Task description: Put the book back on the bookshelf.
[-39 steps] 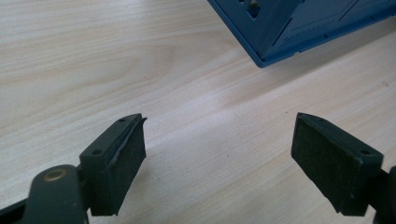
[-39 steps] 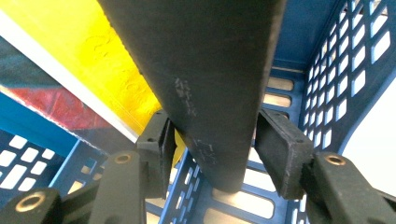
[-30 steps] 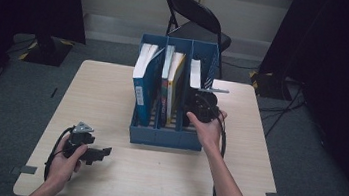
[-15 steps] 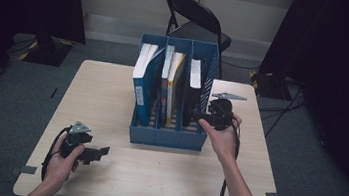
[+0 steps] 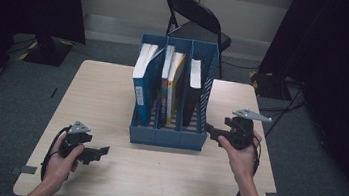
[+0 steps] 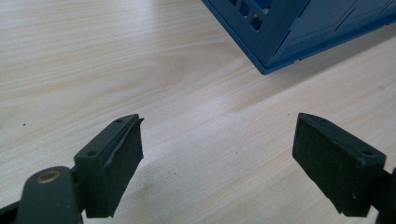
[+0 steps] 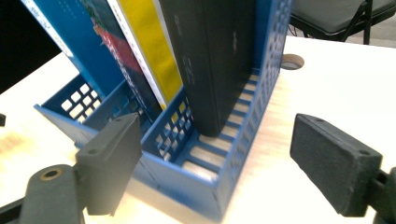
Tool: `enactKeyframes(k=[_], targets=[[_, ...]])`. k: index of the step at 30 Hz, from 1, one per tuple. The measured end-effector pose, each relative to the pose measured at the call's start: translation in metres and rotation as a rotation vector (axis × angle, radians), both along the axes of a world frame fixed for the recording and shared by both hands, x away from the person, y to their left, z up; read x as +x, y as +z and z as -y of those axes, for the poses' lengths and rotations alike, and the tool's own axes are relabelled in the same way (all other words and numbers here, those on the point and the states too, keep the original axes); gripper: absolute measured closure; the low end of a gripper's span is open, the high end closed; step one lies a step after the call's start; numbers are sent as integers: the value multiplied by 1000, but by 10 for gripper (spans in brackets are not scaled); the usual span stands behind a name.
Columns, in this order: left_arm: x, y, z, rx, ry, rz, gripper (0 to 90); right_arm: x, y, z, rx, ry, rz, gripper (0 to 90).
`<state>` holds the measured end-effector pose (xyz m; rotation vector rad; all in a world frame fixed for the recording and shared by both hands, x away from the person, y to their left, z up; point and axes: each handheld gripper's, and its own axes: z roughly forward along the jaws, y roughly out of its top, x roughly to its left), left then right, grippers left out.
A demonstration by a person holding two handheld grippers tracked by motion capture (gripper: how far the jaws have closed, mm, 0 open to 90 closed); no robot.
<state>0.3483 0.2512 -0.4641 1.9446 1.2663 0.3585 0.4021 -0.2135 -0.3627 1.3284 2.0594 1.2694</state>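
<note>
Both fingers opened, right gripper (image 5: pixel 211 129) withdrawn

Blue slotted file rack (image 5: pixel 167 136) – black book (image 7: pixel 210 56), yellow book (image 7: pixel 149 51), pale wood-grain table (image 5: pixel 107 95).

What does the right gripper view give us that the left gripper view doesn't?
Right gripper view: the black book, yellow book and blue book standing in the blue file rack, a folding chair behind, and a round hole in the table. Left gripper view: mostly bare table plus one rack corner. Shared: rack, wooden tabletop, and each gripper's own jaws open with nothing between.
</note>
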Motion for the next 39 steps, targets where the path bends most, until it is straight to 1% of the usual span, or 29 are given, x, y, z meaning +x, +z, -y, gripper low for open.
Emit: enactKeyframes(k=[1, 3, 5, 6, 7, 8, 9, 10, 11, 14, 15, 16, 19, 21, 22, 23, 25, 26, 27, 29, 30, 31, 32, 33, 34, 35, 36, 37, 39], targets=[[0, 0, 0, -7, 6, 0, 159, -3, -1, 4, 4, -5, 1, 158], [0, 0, -2, 3, -1, 1, 159, -10, -3, 11, 0, -12, -3, 154], [0, 0, -3, -4, 6, -3, 159, -17, -5, 18, 7, -24, 0, 152], [0, 0, -3, 0, 7, -3, 159, -21, -7, 23, 9, -22, 8, 164], [0, 0, -3, -5, 12, -7, 159, -25, -8, 25, 7, -30, 25, 190], [0, 0, -3, -6, 14, -8, 159, -30, -10, 28, -2, -50, 55, 199], [0, 1, -3, -6, 13, -7, 159, -34, -12, 32, 5, -52, 66, 185], [0, 1, -3, -3, 14, -6, 158, -39, -15, 37, 36, -49, 48, 176], [0, 0, -3, -5, 16, -7, 158, -41, -18, 40, 49, -51, 34, 173], [0, -1, -2, -10, 24, -10, 158, -49, -30, 50, 60, -56, 0, 156], [0, -1, -2, 0, 19, -12, 158, -51, -33, 53, 67, -54, -16, 145], [0, -1, -2, -1, 15, -15, 158, -55, -37, 57, 67, -66, -23, 145], [0, -1, -1, 1, 9, -13, 158, -64, -47, 65, 48, -91, -45, 138], [1, -2, -1, 3, 6, -20, 158, -69, -54, 71, 17, -111, -57, 138], [1, -2, -1, 3, 6, -25, 158, -72, -58, 74, 10, -121, -64, 138], [1, -2, -1, 0, 10, -21, 158, -74, -62, 78, 12, -136, -72, 137], [0, -1, -2, -7, 14, -17, 158, -79, -70, 83, 5, -169, -75, 137], [0, -1, -3, -14, 6, -23, 158, -81, -74, 85, -14, -181, -74, 136], [0, -1, -4, -22, 5, -22, 158, -83, -77, 88, -25, -184, -83, 137], [1, -1, -4, -20, 9, -19, 158, -83, -84, 92, -22, -178, -110, 137], [1, -1, -5, -20, 3, -28, 158, -81, -87, 94, -27, -173, -132, 139], [1, -2, -5, -23, 4, -28, 158, -80, -92, 94, -63, -179, -145, 139], [0, -3, -4, -28, 7, -30, 158, -79, -94, 93, -100, -190, -144, 138], [0, -3, -4, -27, 6, -33, 158, -78, -97, 93, -116, -188, -154, 140], [0, -3, -4, -20, -4, -34, 158, -77, -100, 94, -91, -180, -173, 143], [0, -3, -4, -15, -4, -32, 158, -75, -101, 95, -70, -182, -187, 136], [0, -3, -4, -10, -5, -28, 158, -75, -102, 95, -72, -187, -190, 138], [0, -3, -3, -5, 0, -24, 158, -74, -102, 95, -86, -192, -183, 137], [0, -3, -3, -1, 0, -25, 158, -74, -103, 95, -87, -191, -184, 137]])
